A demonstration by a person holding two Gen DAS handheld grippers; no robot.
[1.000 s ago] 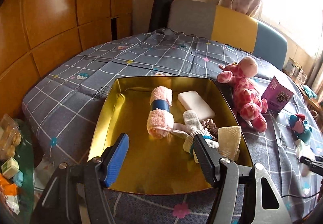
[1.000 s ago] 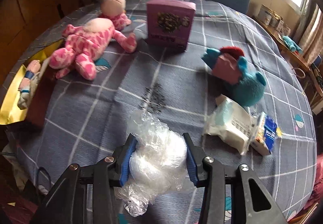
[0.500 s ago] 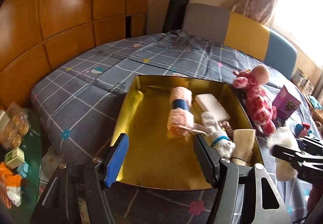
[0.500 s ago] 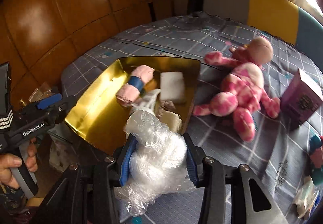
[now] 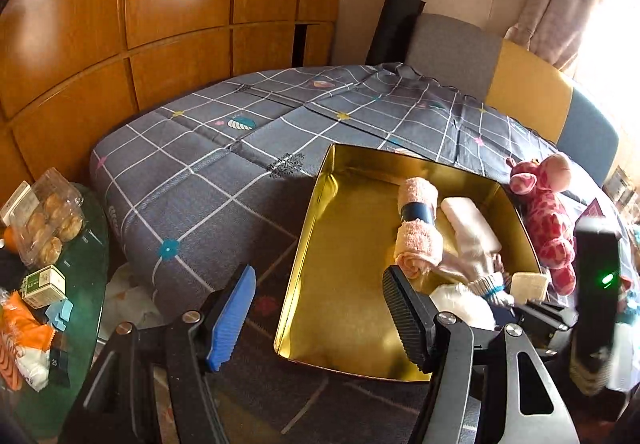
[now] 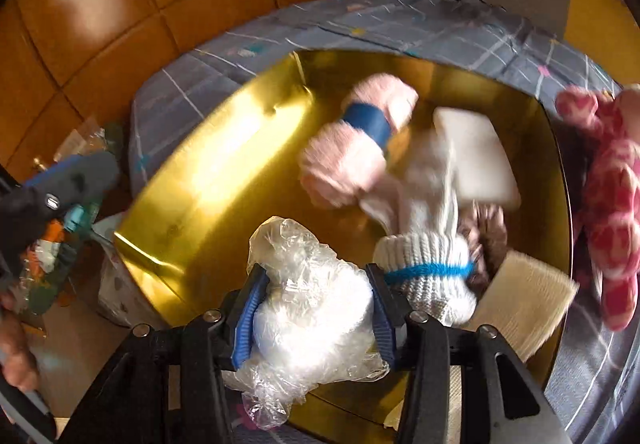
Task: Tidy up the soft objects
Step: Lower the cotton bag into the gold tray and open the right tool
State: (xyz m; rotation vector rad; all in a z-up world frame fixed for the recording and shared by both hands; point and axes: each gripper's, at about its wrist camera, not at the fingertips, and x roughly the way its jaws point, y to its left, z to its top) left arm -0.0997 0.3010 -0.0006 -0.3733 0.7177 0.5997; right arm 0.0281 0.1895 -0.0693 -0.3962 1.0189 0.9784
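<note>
A gold tray (image 5: 340, 252) (image 6: 224, 148) lies on the grey checked table. In it are a pink rolled towel with a blue band (image 5: 416, 228) (image 6: 360, 140), a white pad (image 5: 468, 224) (image 6: 476, 160), a white knit sock with a blue stripe (image 6: 428, 268) and a beige sponge (image 5: 528, 286) (image 6: 524, 300). My right gripper (image 6: 316, 308) is shut on a white soft bundle in clear plastic (image 6: 312, 308) (image 5: 460, 304), held over the tray's near side. My left gripper (image 5: 320, 308) is open and empty, at the tray's near left edge.
A pink spotted plush giraffe (image 5: 548, 216) (image 6: 608, 180) lies on the table right of the tray. A green glass side table (image 5: 80, 264) with packaged snacks stands at the left. Wooden wall panels are behind. A multicoloured bench back (image 5: 528, 92) lines the far side.
My right gripper has carried the plastic-wrapped bundle from the table's right part to over the gold tray. My left gripper has drawn back and to the left, still open.
</note>
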